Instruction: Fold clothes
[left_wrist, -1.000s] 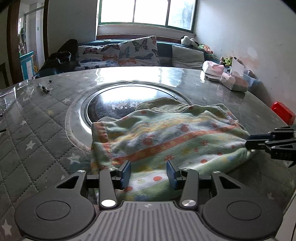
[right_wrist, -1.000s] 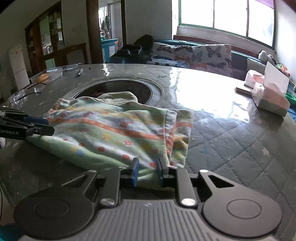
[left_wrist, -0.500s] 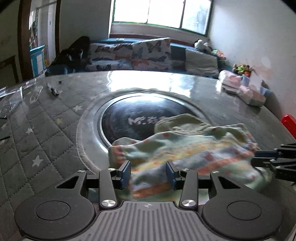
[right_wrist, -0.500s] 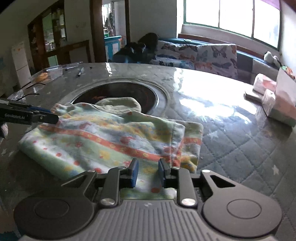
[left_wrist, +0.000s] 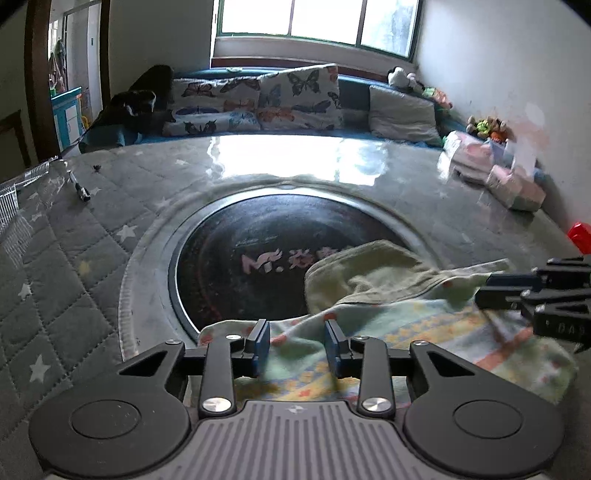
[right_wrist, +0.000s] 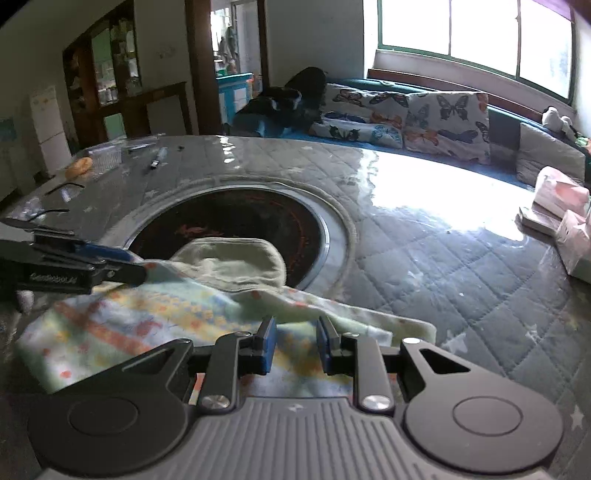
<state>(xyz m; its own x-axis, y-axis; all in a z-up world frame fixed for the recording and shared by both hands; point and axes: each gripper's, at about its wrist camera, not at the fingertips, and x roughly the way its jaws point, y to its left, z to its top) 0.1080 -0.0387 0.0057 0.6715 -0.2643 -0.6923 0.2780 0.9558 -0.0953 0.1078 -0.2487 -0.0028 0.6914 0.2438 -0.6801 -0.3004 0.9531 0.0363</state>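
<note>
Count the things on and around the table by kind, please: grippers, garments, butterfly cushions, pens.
Grippers: 2, left gripper and right gripper
Garments: 1, striped garment
Butterfly cushions: 2
Pens: 1
Total: 6

Most of the desk (right_wrist: 424, 258) is open: the quilted, glossy cover right of and behind the round dark inset (left_wrist: 266, 258) is bare, so there's loads of room to sweep there. The clutter sits at the edges. On the right rim are pink tissue packs (right_wrist: 565, 206); on the far left corner there's a pen (left_wrist: 79, 186), a clear plastic tray (left_wrist: 14, 192) and something orange (right_wrist: 78, 167). Near side is tighter: the striped cloth (right_wrist: 122, 328) is bunched up with a beige flap (right_wrist: 229, 262) lying on the inset. The left hand-held gripper (left_wrist: 296, 345) and right hand-held gripper (right_wrist: 294, 345) sit close together over it, so not much gap between them.
</note>
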